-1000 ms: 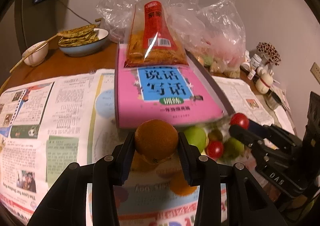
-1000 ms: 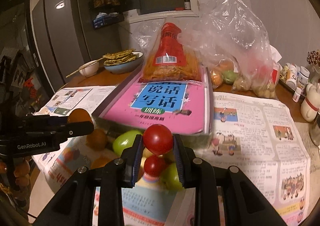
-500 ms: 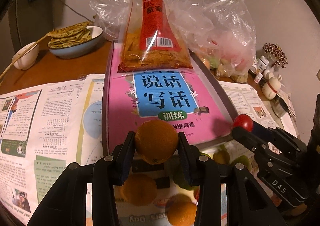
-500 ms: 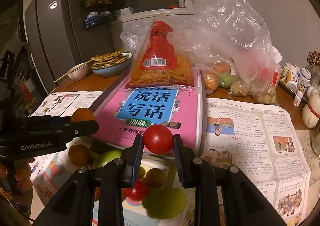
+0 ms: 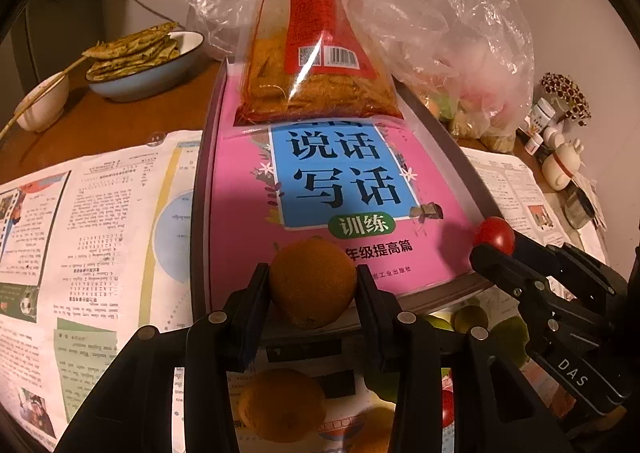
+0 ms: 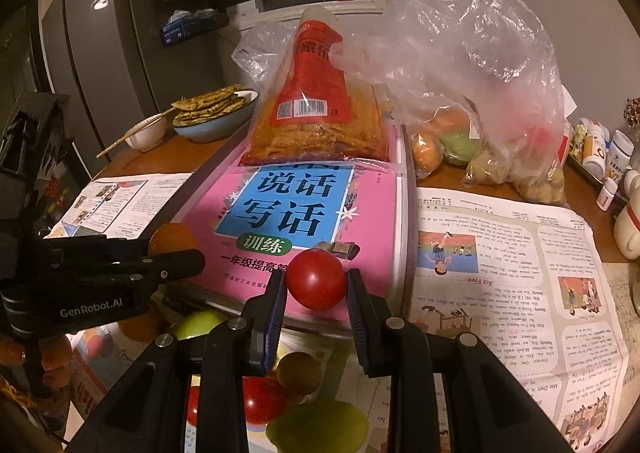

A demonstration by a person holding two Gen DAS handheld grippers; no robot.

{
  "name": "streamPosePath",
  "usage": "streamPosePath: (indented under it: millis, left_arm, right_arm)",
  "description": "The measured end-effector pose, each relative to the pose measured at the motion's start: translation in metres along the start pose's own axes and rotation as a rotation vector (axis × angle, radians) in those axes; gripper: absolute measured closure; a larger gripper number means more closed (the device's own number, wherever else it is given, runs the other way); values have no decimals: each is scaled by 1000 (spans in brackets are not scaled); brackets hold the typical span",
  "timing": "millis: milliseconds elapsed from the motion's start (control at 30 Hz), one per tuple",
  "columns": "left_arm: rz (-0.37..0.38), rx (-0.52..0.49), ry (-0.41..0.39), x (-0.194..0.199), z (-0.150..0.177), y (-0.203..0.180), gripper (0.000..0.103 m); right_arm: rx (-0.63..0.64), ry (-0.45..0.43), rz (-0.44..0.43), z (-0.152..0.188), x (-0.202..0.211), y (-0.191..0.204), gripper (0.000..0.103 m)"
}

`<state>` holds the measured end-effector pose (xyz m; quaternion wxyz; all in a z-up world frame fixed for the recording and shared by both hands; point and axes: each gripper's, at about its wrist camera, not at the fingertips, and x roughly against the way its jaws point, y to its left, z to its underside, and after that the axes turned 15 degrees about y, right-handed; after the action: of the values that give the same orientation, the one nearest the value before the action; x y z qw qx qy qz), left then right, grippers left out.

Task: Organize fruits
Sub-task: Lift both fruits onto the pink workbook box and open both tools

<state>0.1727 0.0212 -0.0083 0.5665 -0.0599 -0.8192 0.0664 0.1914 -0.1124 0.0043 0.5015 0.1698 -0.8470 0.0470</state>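
Note:
My left gripper [image 5: 313, 285] is shut on an orange [image 5: 313, 281] and holds it above the near edge of a grey tray [image 5: 448, 121] that bears a pink book [image 5: 320, 189]. My right gripper [image 6: 316, 285] is shut on a red tomato [image 6: 317, 279], also over the tray's near edge. The tomato shows in the left wrist view [image 5: 494, 235]; the orange shows in the right wrist view [image 6: 172, 239]. Below the grippers lie loose fruit: oranges [image 5: 282, 405], green fruit [image 6: 318, 431], a red tomato [image 6: 264, 399] and a brown kiwi [image 6: 299, 372].
A snack bag [image 5: 316, 53] rests on the book's far end. A plastic bag of produce [image 6: 480, 141] stands at the back right. A bowl of flatbread [image 5: 144, 61] and a small bowl [image 5: 42, 105] stand at the back left. Newspaper [image 6: 504, 273] covers the table. Bottles [image 6: 612, 157] stand at the far right.
Both grippers have risen and moved forward with their fruit, from over the loose fruit pile to over the near edge of the tray and book.

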Motion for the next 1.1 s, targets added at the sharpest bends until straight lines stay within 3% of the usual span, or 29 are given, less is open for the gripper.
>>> streamPosePath:
  millis: [533,1100]
  left_arm:
    - [-16,-9,0,-2,-2,1,60]
    - [-8,-2,5,0,0,1,60]
  right_arm:
    - [-11,84,-1,-13,-23,-5,72]
    - [-25,94,-3,-14,-24,-7,72]
